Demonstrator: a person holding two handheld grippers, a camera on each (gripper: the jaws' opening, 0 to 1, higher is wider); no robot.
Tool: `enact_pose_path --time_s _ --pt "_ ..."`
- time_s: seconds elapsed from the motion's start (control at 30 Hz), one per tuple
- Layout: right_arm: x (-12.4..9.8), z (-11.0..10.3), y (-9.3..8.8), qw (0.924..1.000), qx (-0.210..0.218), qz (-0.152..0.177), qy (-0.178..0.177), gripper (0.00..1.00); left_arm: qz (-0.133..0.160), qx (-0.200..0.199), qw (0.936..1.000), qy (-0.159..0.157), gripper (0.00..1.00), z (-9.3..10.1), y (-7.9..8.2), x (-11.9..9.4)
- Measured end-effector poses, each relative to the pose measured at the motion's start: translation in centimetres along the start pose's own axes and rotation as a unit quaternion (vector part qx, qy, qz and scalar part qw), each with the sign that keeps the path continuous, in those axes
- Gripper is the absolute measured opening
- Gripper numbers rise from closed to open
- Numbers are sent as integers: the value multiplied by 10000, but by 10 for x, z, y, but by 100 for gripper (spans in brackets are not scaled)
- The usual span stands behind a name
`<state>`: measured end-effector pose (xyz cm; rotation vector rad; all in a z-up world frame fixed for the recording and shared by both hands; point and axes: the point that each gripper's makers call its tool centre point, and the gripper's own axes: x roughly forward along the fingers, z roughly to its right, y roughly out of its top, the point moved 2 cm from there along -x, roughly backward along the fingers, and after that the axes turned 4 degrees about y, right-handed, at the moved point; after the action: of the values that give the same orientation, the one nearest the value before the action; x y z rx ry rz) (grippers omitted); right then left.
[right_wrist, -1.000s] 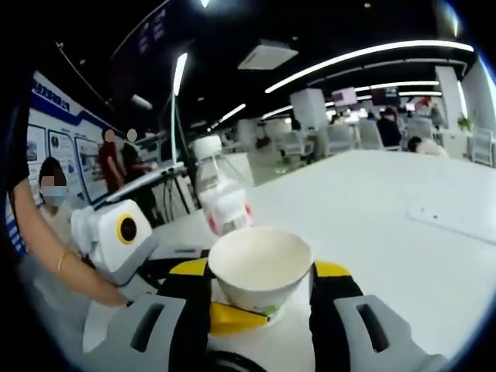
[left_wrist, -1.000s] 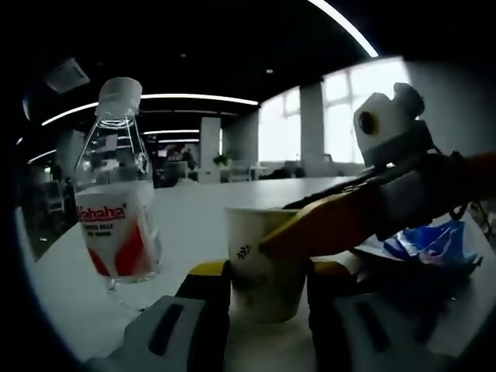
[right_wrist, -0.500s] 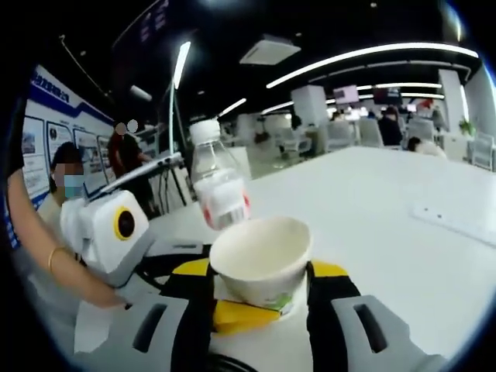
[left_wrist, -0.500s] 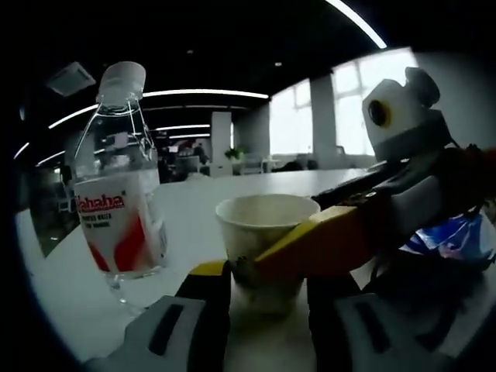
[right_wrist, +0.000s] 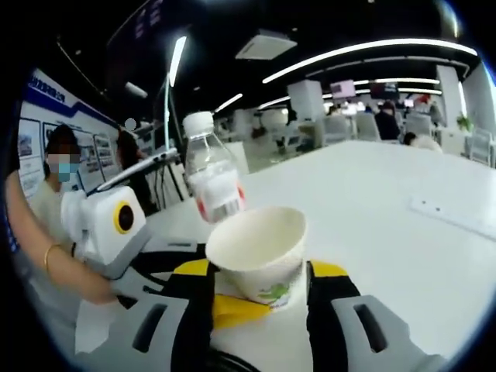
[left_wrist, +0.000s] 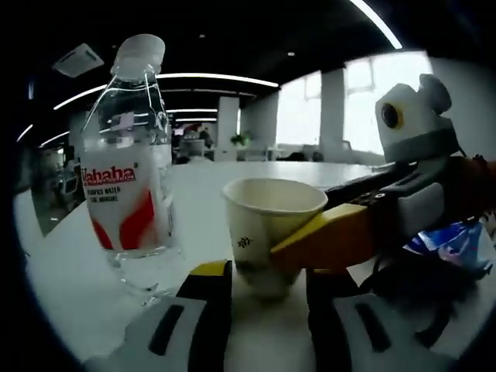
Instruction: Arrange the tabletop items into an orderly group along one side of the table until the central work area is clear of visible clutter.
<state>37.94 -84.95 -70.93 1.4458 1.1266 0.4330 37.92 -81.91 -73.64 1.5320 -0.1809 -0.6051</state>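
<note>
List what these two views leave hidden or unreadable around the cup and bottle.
- Paper cup base: left gripper view, hidden behind the fingers.
- Water bottle lower half: right gripper view, hidden behind the cup.
- Blue packet: left gripper view, partly covered by the right gripper, print unreadable.
- Bottle label's small text: blurred in both.

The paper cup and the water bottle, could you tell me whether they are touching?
Apart. In the left gripper view, bare white table shows between the water bottle and the paper cup.
</note>
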Motion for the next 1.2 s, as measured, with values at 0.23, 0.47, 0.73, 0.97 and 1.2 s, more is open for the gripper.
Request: enact_pose_path --time_s 0.23,0.47,0.73,0.97,1.2 --pt "-6 -5 4 10000 61 10 77 57 -62 -78 9999 -106 49 5 1 -8" --pt "-21 -9 7 9999 -41 -132 9 72 -73 -178 9997 -176 62 9 6 -19" --pt "-47 -14 14 9992 -258 -176 -232 93 -18 -250 9993 -281 79 19 15 -33" --pt "-68 -22 17 9990 -229 -169 -333 100 61 -208 9985 -495 97 32 24 -44" --pt "-89 -25 11 9981 -278 -255 -490 100 20 -113 9977 -673 100 40 28 -56"
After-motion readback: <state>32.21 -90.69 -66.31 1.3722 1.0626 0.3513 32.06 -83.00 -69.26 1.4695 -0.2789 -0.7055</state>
